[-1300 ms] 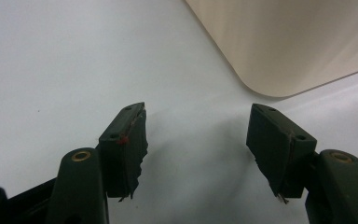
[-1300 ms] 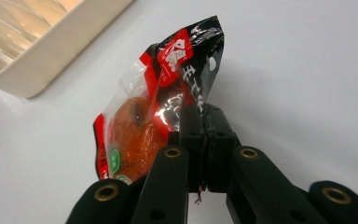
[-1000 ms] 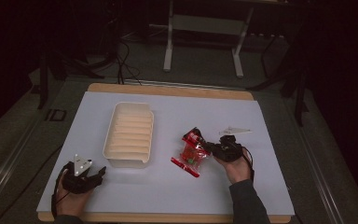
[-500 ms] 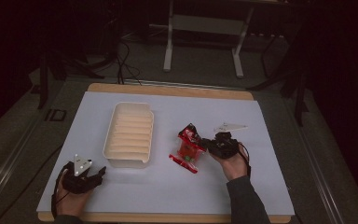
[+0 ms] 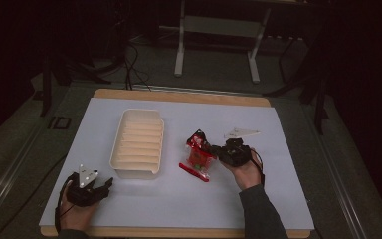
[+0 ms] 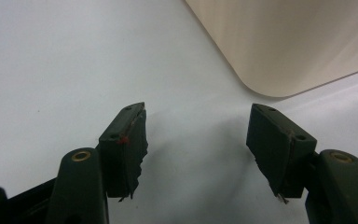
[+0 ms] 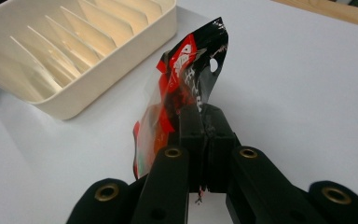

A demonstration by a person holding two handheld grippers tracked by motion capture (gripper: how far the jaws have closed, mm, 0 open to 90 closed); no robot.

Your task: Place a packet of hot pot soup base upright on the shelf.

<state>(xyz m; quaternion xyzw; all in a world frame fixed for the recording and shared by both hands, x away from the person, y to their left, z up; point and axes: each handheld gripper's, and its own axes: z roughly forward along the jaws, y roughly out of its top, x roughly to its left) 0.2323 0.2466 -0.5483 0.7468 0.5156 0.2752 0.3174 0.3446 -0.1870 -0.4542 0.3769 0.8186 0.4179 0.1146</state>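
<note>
From the high view, the white worktop [image 5: 288, 129] carries a cream ribbed tray [image 5: 138, 143] left of centre, and a red and black snack packet [image 5: 197, 156] sits just right of it, near the middle. The right tool [image 5: 217, 152] meets the packet's right edge, while the left tool [image 5: 104, 184] rests near the front left corner, close to the tray's near end. In the left gripper view, the left tool [image 6: 196, 140] stands wide apart over bare worktop, holding nothing, the tray [image 6: 298, 42] beyond. In the right gripper view, the right tool [image 7: 205, 125] is pinched closed on the packet [image 7: 182, 88], which stands tilted upward beside the tray [image 7: 74, 51].
</note>
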